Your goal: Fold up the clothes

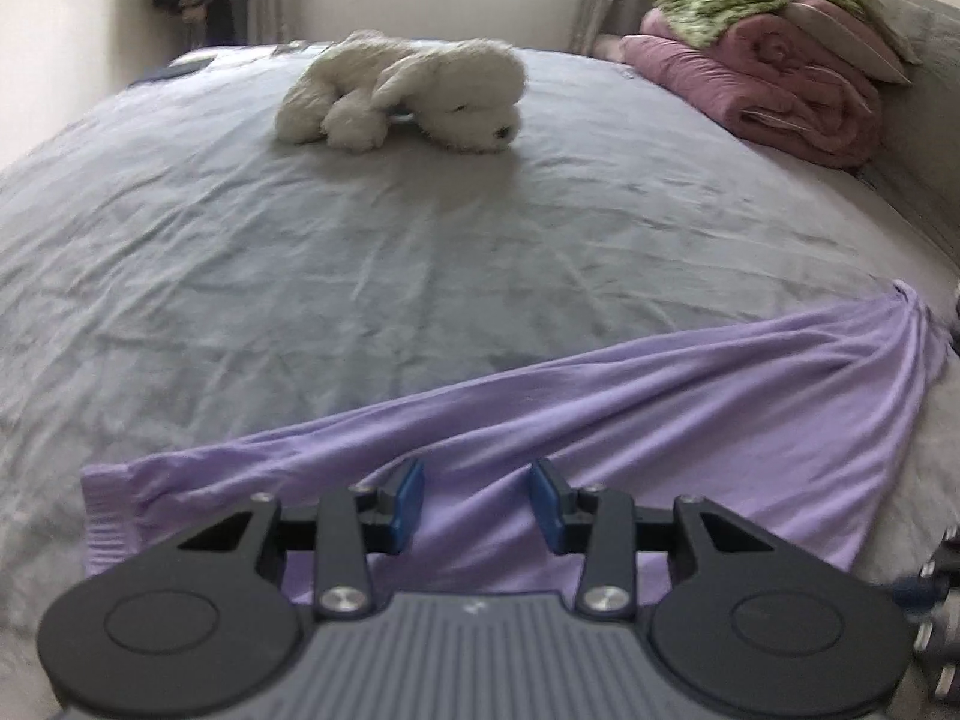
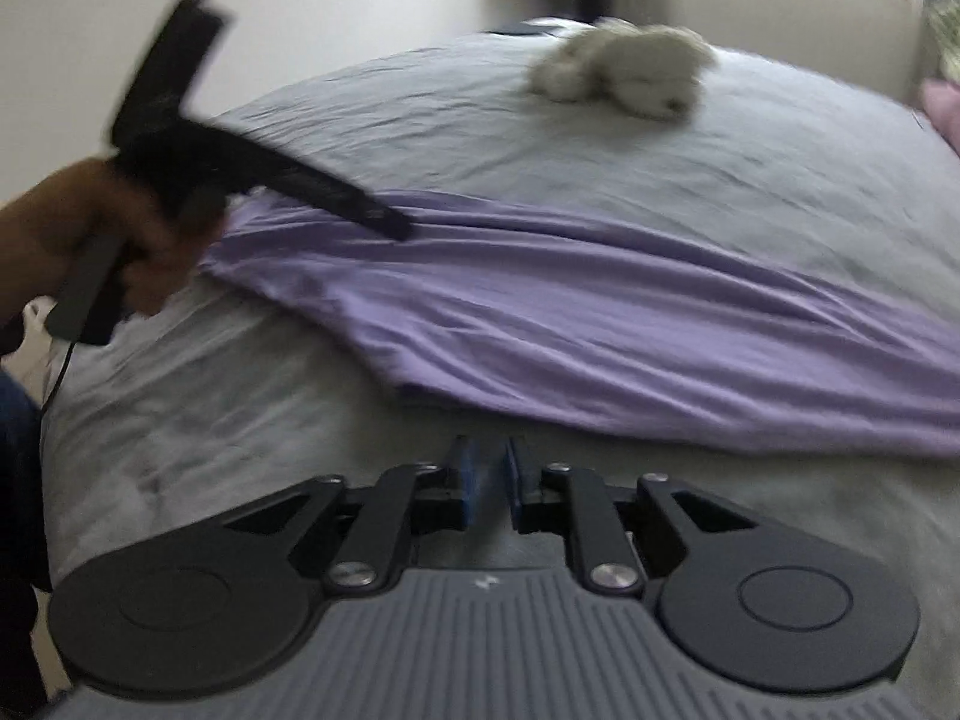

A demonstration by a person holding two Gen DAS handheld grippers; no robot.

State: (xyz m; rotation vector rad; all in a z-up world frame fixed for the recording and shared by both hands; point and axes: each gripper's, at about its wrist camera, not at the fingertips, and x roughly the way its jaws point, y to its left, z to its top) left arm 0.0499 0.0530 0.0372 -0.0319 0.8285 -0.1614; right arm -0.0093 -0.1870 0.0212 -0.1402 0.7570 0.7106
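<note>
- Left wrist view: a lilac garment (image 1: pixel 600 414) lies in a long wrinkled band across the lower half of the frame, from a ribbed hem at lower left up to a bunched end at the right edge, spread on a grey bedsheet (image 1: pixel 300 252).
- No box or basket shows; the only pile is a stack of folded bedding (image 1: pixel 774 66) at upper right, a green patterned piece resting on a rolled pink quilt.
- A white plush toy (image 1: pixel 408 93) lies on the sheet at upper centre, well apart from the garment.
- The left gripper (image 1: pixel 477 504) sits at bottom centre with its blue pads spread wide; lilac cloth shows in the gap between them, and nothing is pinched.
- Right wrist view: the right gripper (image 2: pixel 487 486) at bottom centre has its blue pads drawn near together with a narrow slit left between; only bare sheet shows there, and the garment's (image 2: pixel 600 324) near edge lies just beyond the tips.
- At left of this blurred frame, a hand (image 2: pixel 102 240) grips the other tool's handle, its dark front end over the garment's upper left corner.
</note>
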